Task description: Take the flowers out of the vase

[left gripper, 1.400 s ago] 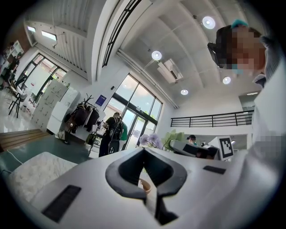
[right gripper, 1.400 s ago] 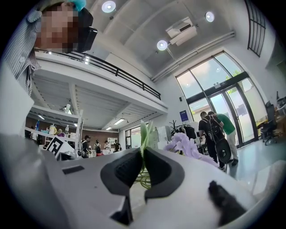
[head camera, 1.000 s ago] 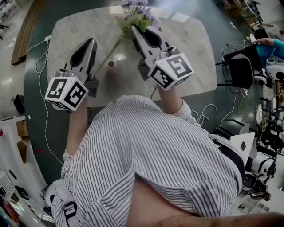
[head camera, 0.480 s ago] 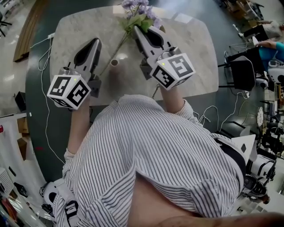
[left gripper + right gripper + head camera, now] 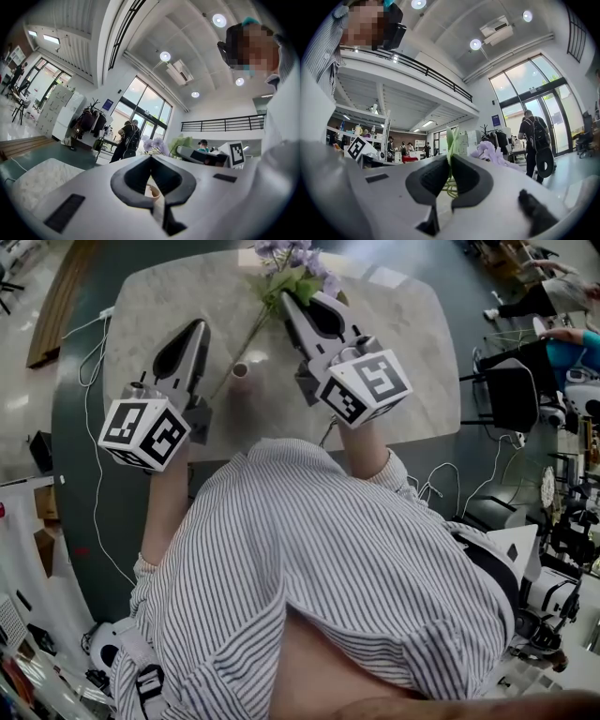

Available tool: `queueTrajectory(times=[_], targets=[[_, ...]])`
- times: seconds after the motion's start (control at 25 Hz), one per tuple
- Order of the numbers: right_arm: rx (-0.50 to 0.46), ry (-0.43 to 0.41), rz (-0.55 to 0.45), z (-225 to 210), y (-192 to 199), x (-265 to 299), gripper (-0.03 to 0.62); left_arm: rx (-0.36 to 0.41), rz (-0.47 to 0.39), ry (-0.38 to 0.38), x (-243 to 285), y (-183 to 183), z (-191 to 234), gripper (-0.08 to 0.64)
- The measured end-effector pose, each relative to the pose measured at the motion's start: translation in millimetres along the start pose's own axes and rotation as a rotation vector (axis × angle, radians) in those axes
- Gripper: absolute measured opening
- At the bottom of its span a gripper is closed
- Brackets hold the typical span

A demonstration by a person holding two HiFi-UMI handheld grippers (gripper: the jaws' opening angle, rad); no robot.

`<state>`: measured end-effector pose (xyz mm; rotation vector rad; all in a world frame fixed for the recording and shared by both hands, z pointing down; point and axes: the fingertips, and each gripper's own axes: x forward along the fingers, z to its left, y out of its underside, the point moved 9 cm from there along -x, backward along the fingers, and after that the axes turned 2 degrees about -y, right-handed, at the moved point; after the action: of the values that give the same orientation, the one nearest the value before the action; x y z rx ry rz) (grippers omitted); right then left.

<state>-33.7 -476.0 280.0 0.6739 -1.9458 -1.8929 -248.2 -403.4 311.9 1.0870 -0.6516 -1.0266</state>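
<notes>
A bunch of purple flowers [image 5: 292, 257] with green leaves hangs over the far edge of the marble table [image 5: 394, 352]. My right gripper [image 5: 285, 300] is shut on the green stem just below the leaves. In the right gripper view the stem [image 5: 450, 140] stands pinched between its jaws [image 5: 451, 157], with blossoms [image 5: 491, 152] to the right. The thin stem [image 5: 234, 348] slants down-left past the small vase [image 5: 240, 370]. I cannot tell whether its end is inside. My left gripper [image 5: 198, 326] sits left of the vase, shut and empty. Its view shows the tips [image 5: 151, 157] together and the vase rim [image 5: 153, 190] behind them.
Cables trail off the table's left edge [image 5: 94, 334] and lie on the floor at the right [image 5: 441, 484]. A black chair [image 5: 511, 390] stands right of the table, with people beyond it. The person's striped shirt [image 5: 328, 587] fills the lower part of the head view.
</notes>
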Motion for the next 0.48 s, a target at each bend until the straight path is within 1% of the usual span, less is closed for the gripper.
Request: queueTrajectory(times=[0.2,0.36,0.48], targets=[[0.001,0.004,0.011,-1.0,-0.3,0.8,0.026,-0.001,0.007,0.010,2.3,0.2,-0.9,0.009],[-0.007,0.003,0.027,0.4,3.0,0.5,0.026,-0.002,0.007,-0.007,1.6,4.9,0.1,0.009],[-0.009,0.001,0.034,0.6,2.2,2.8,0.026,-0.009,0.012,0.000,3.0,3.8,1.9,0.009]])
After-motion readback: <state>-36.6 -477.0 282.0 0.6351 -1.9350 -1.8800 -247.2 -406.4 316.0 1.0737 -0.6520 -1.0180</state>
